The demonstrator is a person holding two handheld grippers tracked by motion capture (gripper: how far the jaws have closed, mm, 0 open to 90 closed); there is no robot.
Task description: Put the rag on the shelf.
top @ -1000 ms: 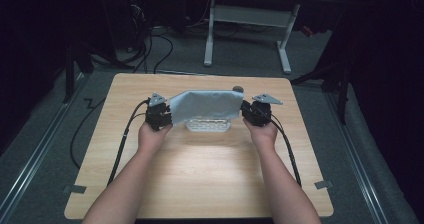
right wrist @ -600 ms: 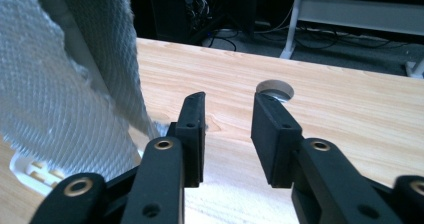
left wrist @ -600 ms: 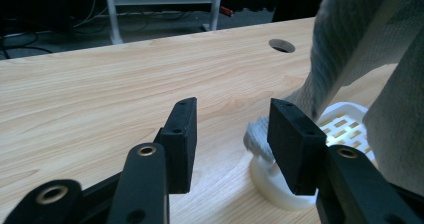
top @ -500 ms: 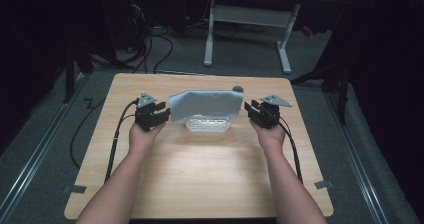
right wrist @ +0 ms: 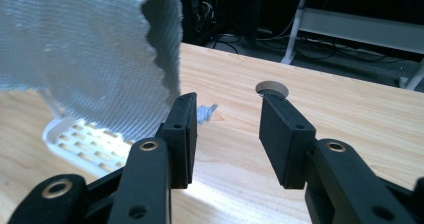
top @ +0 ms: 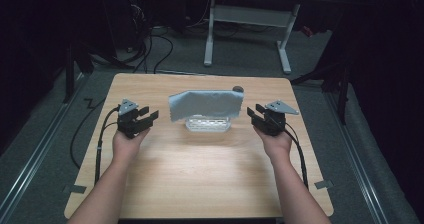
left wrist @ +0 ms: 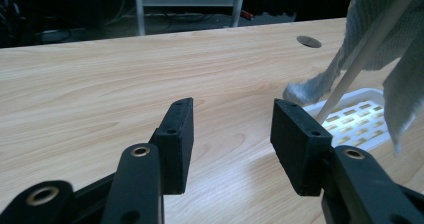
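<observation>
Forearms: both come in from the near edge of the wooden table [top: 200, 174], one on each side, well apart.
Left gripper [top: 146, 117]: held in the person's left hand [top: 126, 143] over the left part of the table, to the left of the cloth and clear of it; jaws stand apart with nothing between them, bare wood showing through the gap in the left gripper view.
Right gripper [top: 254, 112]: held in the right hand [top: 274, 141] over the right part of the table, to the right of the cloth and not touching it; jaws likewise apart and empty, pointing in toward the middle.
Cables: a black one trails from each gripper back toward the near side.
White rack [top: 207, 124]: a low slatted plastic tray sitting on the table between the two grippers, slightly farther off than they are.
Grey cloth [top: 206, 104]: a textured towel draped over a thin white rail above the rack, hanging down on both sides; one corner touches the table beside the rack in the left gripper view.
Round hole [top: 238, 89]: a grommet in the tabletop just past the cloth's right end.
Far side: dark floor with cables and a white desk frame [top: 250, 19].
</observation>
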